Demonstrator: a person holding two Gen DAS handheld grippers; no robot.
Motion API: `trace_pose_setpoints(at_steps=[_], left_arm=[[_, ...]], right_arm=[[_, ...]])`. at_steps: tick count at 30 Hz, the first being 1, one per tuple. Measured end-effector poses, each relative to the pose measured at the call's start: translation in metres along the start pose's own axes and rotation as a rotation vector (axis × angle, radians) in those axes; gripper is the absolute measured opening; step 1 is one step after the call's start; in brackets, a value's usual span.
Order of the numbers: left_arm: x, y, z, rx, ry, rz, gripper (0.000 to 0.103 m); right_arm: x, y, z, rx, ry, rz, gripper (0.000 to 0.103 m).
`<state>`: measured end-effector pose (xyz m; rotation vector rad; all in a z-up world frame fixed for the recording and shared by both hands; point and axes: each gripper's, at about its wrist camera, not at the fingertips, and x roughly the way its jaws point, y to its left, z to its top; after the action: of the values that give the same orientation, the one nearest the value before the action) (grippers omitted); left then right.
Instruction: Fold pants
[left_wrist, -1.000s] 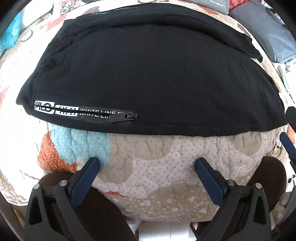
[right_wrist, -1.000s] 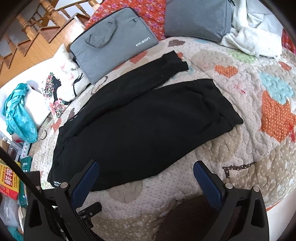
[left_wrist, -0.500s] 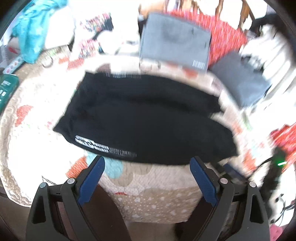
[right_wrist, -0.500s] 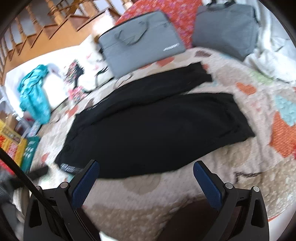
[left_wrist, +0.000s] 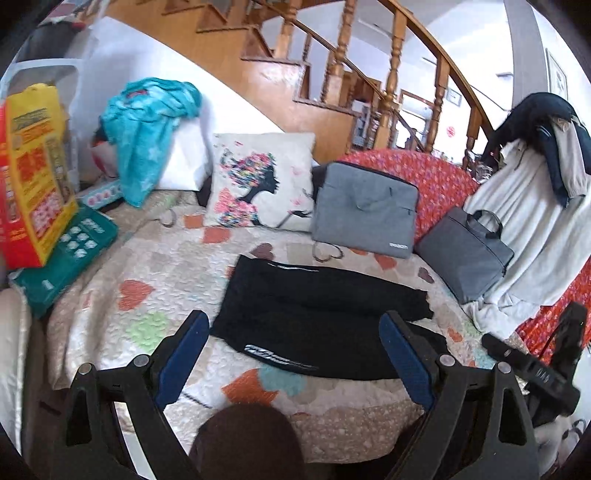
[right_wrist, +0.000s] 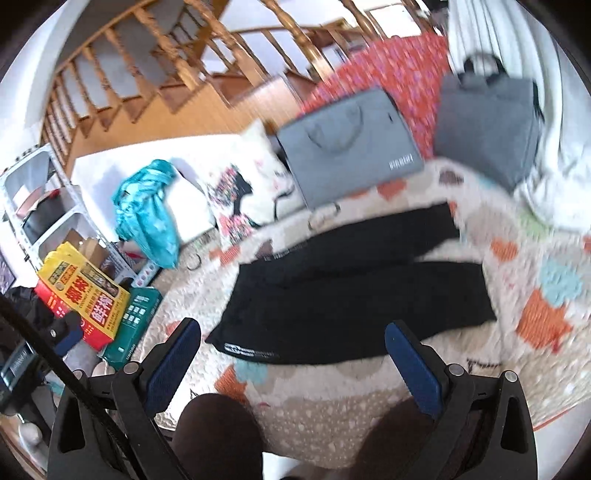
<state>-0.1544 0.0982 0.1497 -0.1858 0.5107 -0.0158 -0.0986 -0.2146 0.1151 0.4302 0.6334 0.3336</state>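
Both your grippers, left gripper (left_wrist: 293, 334) and right gripper (right_wrist: 291, 341), hang spread and empty; right view is blurred. Black pants (left_wrist: 317, 314) lie flat mid-quilt (left_wrist: 155, 280), near edge bare.

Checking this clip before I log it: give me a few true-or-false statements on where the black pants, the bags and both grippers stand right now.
1. The black pants lie flat on the quilted heart-patterned bedspread. True.
2. The left gripper is clamped on the pants. False: its blue pads stand wide apart with nothing between them, clear of the cloth.
3. Two grey fabric laptop bags lean at the far side of the bed, beyond the pants. True.
4. The right gripper holds a trouser leg. False: its jaws are open and empty.
5. The teal cloth is spread over the pants. False: it is draped over a white object at the left, apart from them.
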Motion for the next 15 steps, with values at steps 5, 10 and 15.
trace_pose_setpoints(at_steps=[5,10,15], left_arm=[[-0.026,0.023,-0.009,-0.022,-0.030,0.099,0.093],[-0.029,0.033,-0.009,-0.045,-0.015,0.129,0.093],[-0.030,0.019,-0.013,-0.001,-0.015,0.107,0.093]], right_arm=[[0.002,0.000,-0.001,-0.021,0.021,0.005,0.102],[0.001,-0.013,-0.013,0.018,0.035,0.015,0.102],[-0.011,-0.024,-0.020,0.040,0.022,-0.015,0.102]])
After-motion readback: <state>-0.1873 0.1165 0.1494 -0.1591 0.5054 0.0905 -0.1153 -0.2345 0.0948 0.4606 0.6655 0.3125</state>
